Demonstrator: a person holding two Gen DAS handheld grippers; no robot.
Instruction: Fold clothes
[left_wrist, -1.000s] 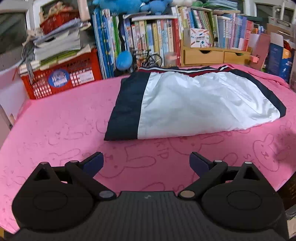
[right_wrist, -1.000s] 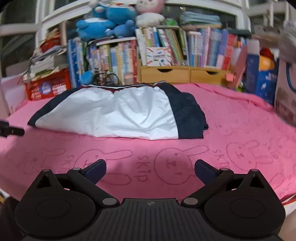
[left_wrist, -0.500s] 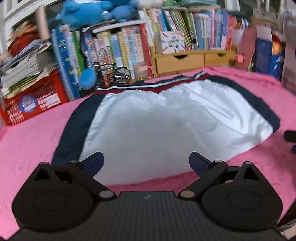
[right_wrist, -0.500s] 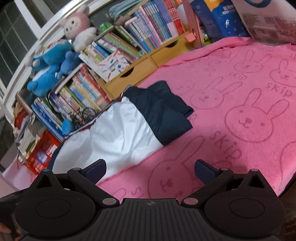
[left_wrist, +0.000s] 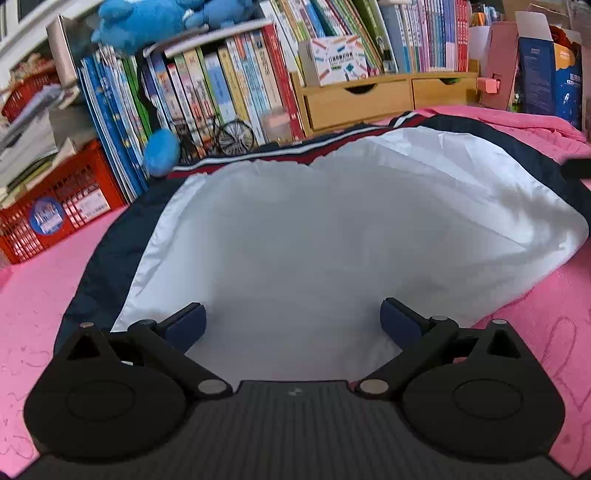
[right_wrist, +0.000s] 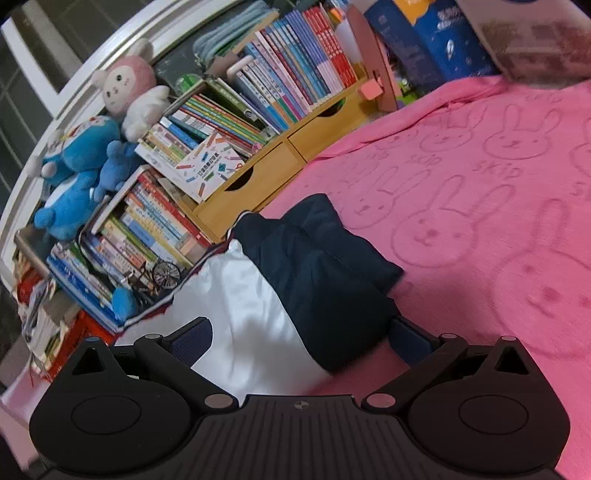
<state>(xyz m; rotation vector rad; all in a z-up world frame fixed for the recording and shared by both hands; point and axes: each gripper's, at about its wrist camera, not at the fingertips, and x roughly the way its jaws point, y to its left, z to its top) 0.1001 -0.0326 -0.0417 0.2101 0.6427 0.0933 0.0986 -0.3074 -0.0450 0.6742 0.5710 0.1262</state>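
A folded white garment (left_wrist: 332, 229) with navy side panels and a red-and-white striped hem lies flat on the pink bunny-print blanket (left_wrist: 44, 280). My left gripper (left_wrist: 293, 325) hovers open over the garment's near white edge, nothing between its fingers. In the right wrist view the same garment (right_wrist: 295, 288) shows its navy end, a folded navy sleeve lying on top. My right gripper (right_wrist: 301, 339) stands open, its fingers either side of the near navy-and-white corner, not closed on it. The right gripper's tip (left_wrist: 576, 168) peeks in at the left wrist view's right edge.
Behind the blanket stand rows of books (left_wrist: 221, 85), a wooden drawer unit (left_wrist: 369, 98), a red crate (left_wrist: 55, 206), a small model bicycle (left_wrist: 229, 138) and blue plush toys (right_wrist: 77, 177). Boxes (left_wrist: 546, 70) sit at the far right. Bare pink blanket (right_wrist: 480, 221) stretches right of the garment.
Both grippers have moved forward and down onto the garment. The left one went from the bare blanket to over the white panel; the right one tilted and closed in on the navy corner.
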